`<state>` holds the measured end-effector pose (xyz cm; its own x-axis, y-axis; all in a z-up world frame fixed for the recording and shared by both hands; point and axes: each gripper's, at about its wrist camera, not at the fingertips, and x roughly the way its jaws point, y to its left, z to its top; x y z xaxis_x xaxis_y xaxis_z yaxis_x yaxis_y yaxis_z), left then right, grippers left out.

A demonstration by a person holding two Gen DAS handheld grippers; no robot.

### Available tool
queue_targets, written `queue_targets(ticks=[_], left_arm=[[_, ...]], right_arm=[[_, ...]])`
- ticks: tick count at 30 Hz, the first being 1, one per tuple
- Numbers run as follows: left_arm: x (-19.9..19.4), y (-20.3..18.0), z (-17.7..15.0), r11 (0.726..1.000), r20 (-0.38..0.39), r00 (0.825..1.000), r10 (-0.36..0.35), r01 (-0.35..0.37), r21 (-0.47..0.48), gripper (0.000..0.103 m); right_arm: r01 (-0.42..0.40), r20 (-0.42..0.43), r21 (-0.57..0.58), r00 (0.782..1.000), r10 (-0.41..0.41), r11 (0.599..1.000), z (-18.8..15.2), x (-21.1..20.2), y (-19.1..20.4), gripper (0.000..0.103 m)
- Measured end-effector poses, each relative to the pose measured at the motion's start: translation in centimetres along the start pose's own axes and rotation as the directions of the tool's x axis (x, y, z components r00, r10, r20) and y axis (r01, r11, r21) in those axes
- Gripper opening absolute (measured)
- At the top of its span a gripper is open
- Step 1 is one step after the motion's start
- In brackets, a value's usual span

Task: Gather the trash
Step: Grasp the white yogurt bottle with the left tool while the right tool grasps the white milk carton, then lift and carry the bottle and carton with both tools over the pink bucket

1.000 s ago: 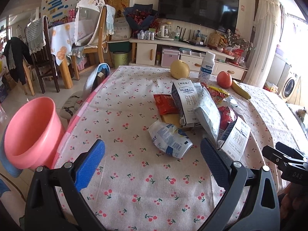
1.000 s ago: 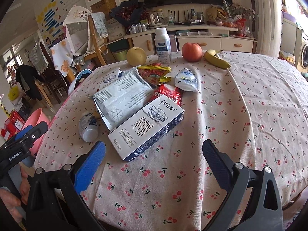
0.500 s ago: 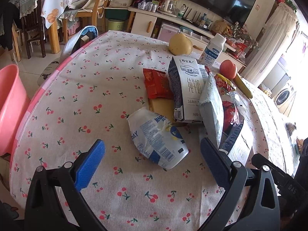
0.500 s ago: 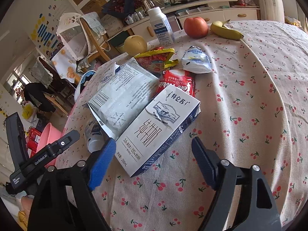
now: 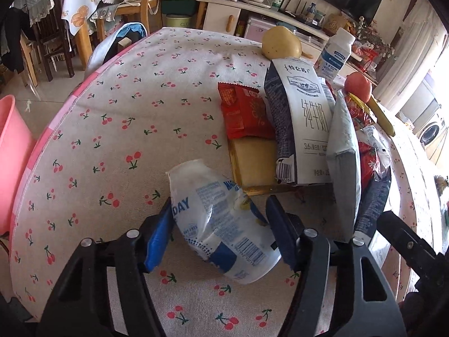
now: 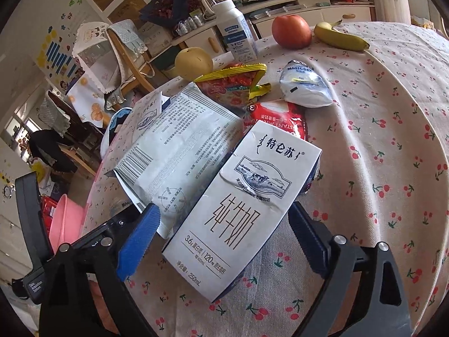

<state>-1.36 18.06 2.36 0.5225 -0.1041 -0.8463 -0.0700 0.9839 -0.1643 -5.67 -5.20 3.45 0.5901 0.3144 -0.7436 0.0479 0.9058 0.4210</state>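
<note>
The left gripper (image 5: 221, 233) tilts down over the desk (image 5: 112, 140), jaws closing; the right gripper (image 6: 224, 233) (jaws opening) likewise.

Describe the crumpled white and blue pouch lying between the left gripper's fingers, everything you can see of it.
The crumpled pouch is a soft, shiny plastic pack, white with blue print, a barcode and small text; the letters "DAY" show on its left side. It looks squashed and mostly empty. It lies flat and slantwise on the cherry-print tablecloth, its white end pointing away from the camera, just short of a tan flat card. The left gripper straddles it, jaws closing, the blue left pad at its edge; a firm pinch cannot be confirmed.
</note>
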Motion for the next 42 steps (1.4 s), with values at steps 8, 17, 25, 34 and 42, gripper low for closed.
queue_targets(ticks=[8,17,25,34,42], left_arm=[[-0.4,2.1,0.1,1.0,0.011,1.0,-0.013,0.013,-0.011,0.048],[-0.7,2.7,-0.3,0.998,-0.01,0.998,-0.069,0.068,-0.017,0.073],[-0.8,2.6,-0.7,1.0,0.017,1.0,0.01,-0.01,0.01,0.057],[-2.1,3.9,-0.7,0.999,0.063,0.997,-0.031,0.033,-0.022,0.028],[-2.5,5.1,-1.0,0.996,0.042,0.997,-0.065,0.067,-0.055,0.028]], right_arm=[[0.167,0.001,-0.07,0.986,-0.167,0.983,1.0,0.6,-0.6,0.093],[0.242,-0.038,-0.18,0.967,-0.253,0.953,0.2,0.9,0.3,0.093],[0.266,0.013,-0.235,0.963,-0.27,0.935,0.2,0.3,0.4,0.079],[0.257,0.032,-0.233,0.966,-0.256,0.938,-0.2,-1.1,-0.1,0.068],[0.258,0.061,-0.243,0.966,-0.251,0.935,-0.6,-2.1,0.0,0.062]])
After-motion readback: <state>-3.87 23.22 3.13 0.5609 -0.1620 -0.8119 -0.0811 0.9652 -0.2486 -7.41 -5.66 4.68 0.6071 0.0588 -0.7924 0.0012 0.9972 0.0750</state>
